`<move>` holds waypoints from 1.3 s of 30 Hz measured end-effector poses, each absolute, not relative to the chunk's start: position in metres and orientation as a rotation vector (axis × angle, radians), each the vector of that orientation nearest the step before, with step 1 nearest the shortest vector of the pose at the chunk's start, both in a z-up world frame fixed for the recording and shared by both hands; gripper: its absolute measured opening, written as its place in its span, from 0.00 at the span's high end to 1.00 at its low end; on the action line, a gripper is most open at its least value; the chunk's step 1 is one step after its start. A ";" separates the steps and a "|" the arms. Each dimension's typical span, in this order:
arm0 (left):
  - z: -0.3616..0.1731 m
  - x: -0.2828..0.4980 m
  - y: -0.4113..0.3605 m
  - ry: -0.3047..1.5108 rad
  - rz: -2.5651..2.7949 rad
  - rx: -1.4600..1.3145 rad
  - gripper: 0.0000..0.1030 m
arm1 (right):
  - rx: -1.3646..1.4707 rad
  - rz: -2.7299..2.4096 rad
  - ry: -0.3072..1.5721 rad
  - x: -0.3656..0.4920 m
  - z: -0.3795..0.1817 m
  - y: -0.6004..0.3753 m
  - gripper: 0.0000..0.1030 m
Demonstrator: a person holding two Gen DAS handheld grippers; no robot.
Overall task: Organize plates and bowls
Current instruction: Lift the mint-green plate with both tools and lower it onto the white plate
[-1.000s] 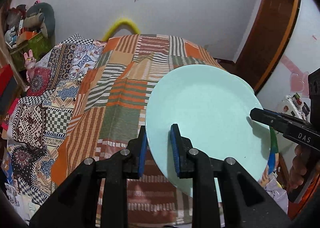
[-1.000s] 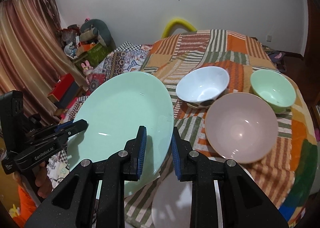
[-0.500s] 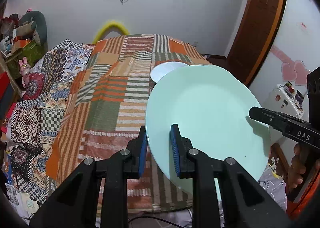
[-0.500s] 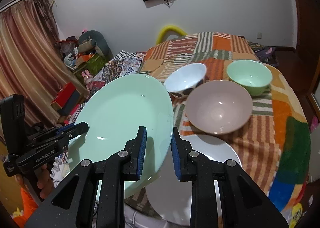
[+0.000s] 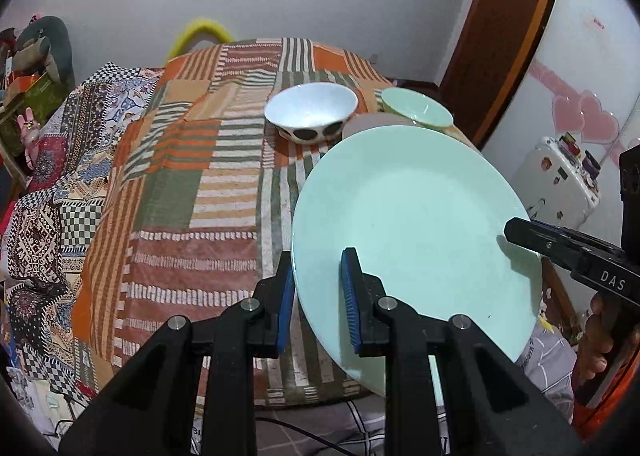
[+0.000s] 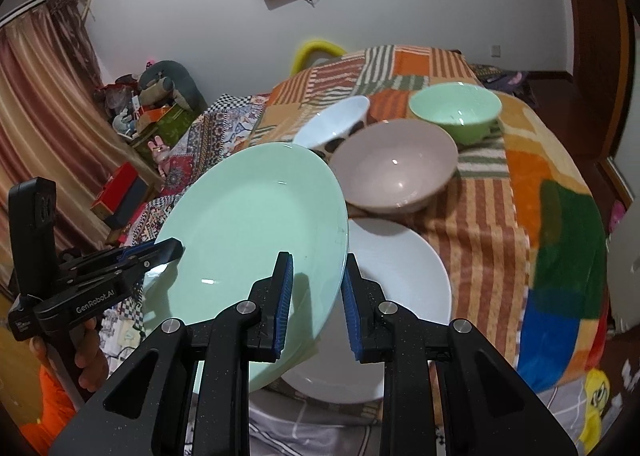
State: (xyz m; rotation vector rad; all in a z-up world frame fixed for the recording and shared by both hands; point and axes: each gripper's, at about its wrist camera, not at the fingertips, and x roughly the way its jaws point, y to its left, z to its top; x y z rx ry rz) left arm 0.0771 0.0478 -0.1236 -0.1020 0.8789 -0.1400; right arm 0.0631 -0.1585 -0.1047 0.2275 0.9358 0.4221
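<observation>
A mint green plate [image 5: 412,223] hangs tilted above the table's near edge, held by both grippers at opposite rims. My left gripper [image 5: 318,296] is shut on its left rim, and my right gripper [image 6: 318,284] is shut on its right rim. Each gripper shows in the other's view: the right one [image 5: 520,232] and the left one [image 6: 172,248]. Under the green plate [image 6: 248,223], a white plate [image 6: 396,268] lies on the cloth. Behind it stand a taupe bowl [image 6: 396,171], a green bowl [image 6: 456,107] and a white bowl with dark spots [image 6: 336,123].
The table wears a patchwork cloth [image 5: 192,183] with a wide bare stretch on its left half. A small white fridge [image 5: 556,183] stands to the right. Boxes and soft toys [image 6: 156,103] are piled by the curtain on the far left.
Both grippers have carried the green plate sideways to the right along the table. The bowls have come into the left wrist view, and the white plate now lies under the green one.
</observation>
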 end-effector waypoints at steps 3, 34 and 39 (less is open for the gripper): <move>-0.132 0.078 0.039 0.899 -0.142 -0.085 0.78 | 0.239 0.411 0.954 0.059 -0.113 -0.164 0.79; -0.204 0.113 0.001 1.111 -0.166 -0.065 0.78 | 0.309 0.317 1.109 0.056 -0.167 -0.196 0.79; -0.208 0.120 -0.001 1.118 -0.164 -0.060 0.78 | 0.310 0.308 1.120 0.059 -0.169 -0.197 0.79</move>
